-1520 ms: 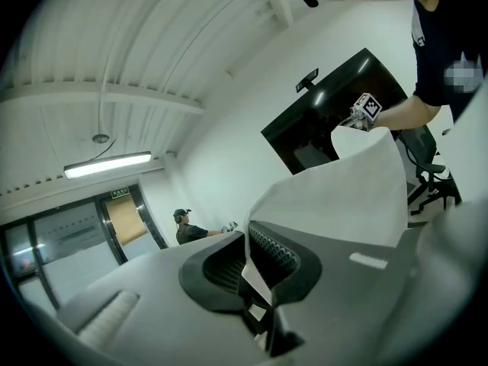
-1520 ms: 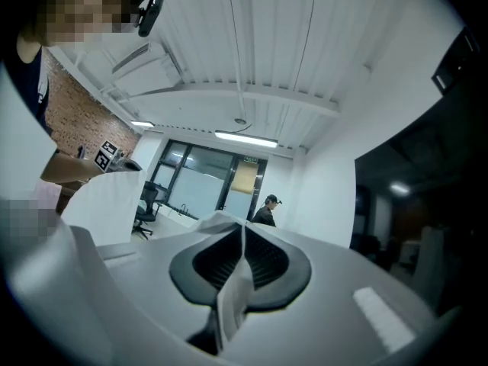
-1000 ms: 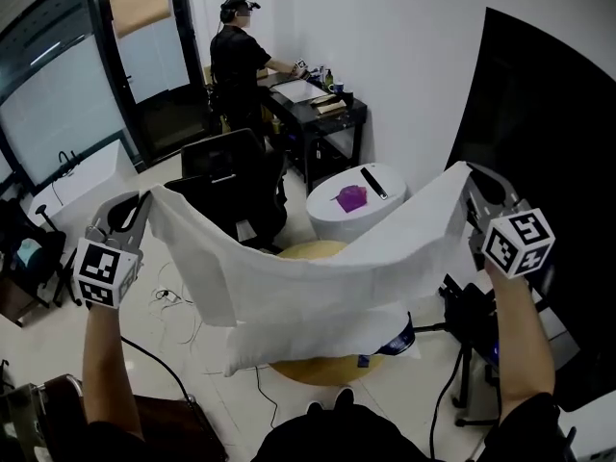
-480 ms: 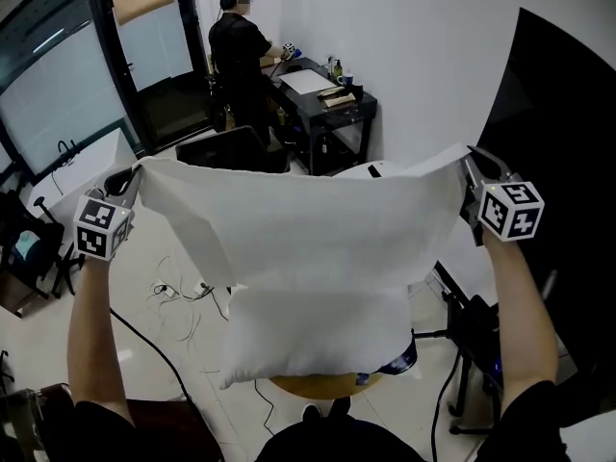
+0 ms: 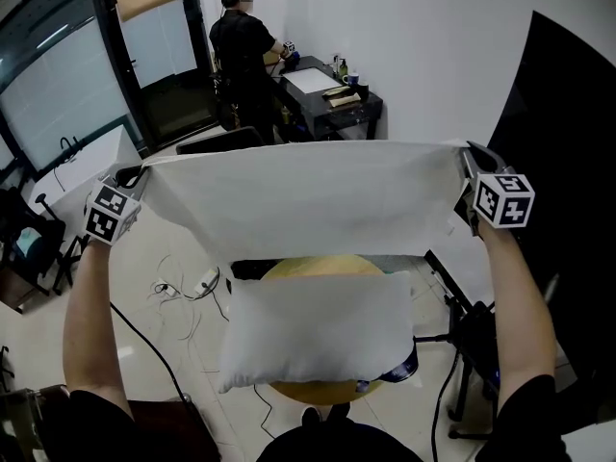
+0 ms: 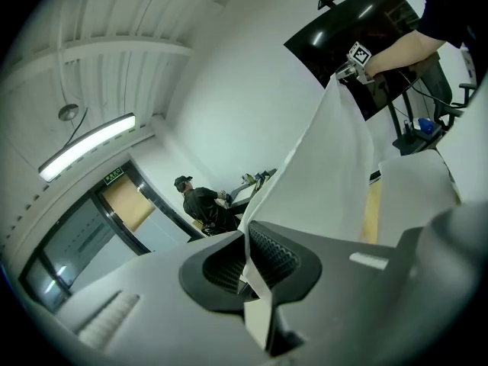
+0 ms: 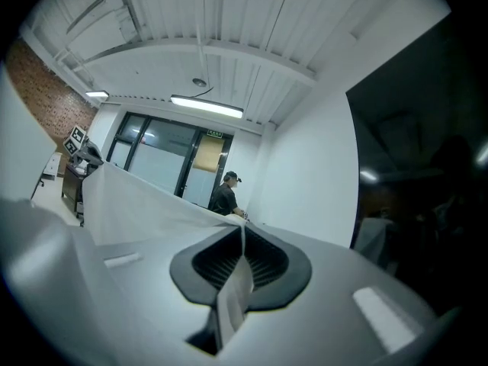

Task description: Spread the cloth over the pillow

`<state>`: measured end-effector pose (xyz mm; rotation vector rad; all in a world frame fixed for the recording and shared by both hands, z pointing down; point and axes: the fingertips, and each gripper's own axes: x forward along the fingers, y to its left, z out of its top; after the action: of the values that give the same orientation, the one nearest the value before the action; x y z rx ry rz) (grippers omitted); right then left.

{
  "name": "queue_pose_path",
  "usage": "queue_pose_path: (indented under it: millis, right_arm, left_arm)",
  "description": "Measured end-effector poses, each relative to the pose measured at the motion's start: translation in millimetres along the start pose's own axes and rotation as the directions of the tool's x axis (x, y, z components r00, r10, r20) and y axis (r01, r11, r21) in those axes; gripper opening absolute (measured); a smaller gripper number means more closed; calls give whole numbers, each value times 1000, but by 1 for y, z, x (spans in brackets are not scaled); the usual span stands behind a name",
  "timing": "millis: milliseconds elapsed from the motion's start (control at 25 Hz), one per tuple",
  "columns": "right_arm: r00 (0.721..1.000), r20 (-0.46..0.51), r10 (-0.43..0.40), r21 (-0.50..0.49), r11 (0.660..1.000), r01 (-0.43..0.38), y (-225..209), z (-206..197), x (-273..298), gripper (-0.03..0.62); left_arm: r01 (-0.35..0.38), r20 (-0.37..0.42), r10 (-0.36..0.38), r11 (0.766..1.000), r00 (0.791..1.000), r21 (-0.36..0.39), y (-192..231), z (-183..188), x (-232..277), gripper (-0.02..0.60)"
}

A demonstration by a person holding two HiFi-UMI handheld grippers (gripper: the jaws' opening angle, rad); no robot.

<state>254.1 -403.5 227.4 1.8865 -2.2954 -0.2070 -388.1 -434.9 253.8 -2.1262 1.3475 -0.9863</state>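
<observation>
A white cloth [image 5: 298,200] is stretched taut in the air between both grippers, held high and almost flat. My left gripper [image 5: 135,179] is shut on its left corner, my right gripper [image 5: 462,162] on its right corner. In the left gripper view the cloth [image 6: 328,166] runs from the closed jaws [image 6: 245,261] away to the far gripper [image 6: 352,61]. The right gripper view shows the cloth [image 7: 137,204] pinched between the ribbed pads [image 7: 240,261]. Below the cloth lies a white pillow [image 5: 318,330] on a round yellow table [image 5: 318,388], uncovered.
A person [image 5: 241,51] stands at a dark desk [image 5: 332,94] by the back wall. A black panel [image 5: 568,191] rises at the right with a tripod stand [image 5: 472,335] near it. Cables [image 5: 188,277] trail over the tiled floor at the left.
Both grippers rose and drew apart, pulling the sagging cloth tight and level. The cloth lifted off the pillow, which now shows fully below it.
</observation>
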Motion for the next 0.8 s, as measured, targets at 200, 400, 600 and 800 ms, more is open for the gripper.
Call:
queue_pose_path:
  millis: [200, 400, 600, 800]
  right_arm:
    - [997, -80, 23, 37, 999, -20, 17, -56, -17, 14]
    - [977, -199, 73, 71, 996, -59, 47, -142, -48, 14]
    - [960, -267, 79, 133, 990, -44, 72, -202, -81, 14]
    - [945, -320, 73, 181, 983, -15, 79, -247, -115, 14]
  left_arm:
    - [73, -60, -69, 995, 996, 65, -47, -37, 1, 2]
    - [177, -161, -160, 979, 974, 98, -116, -100, -3, 2]
    - [226, -194, -214, 973, 957, 42, -178, -147, -17, 2]
    - [249, -189, -254, 967, 948, -51, -241, -184, -40, 2]
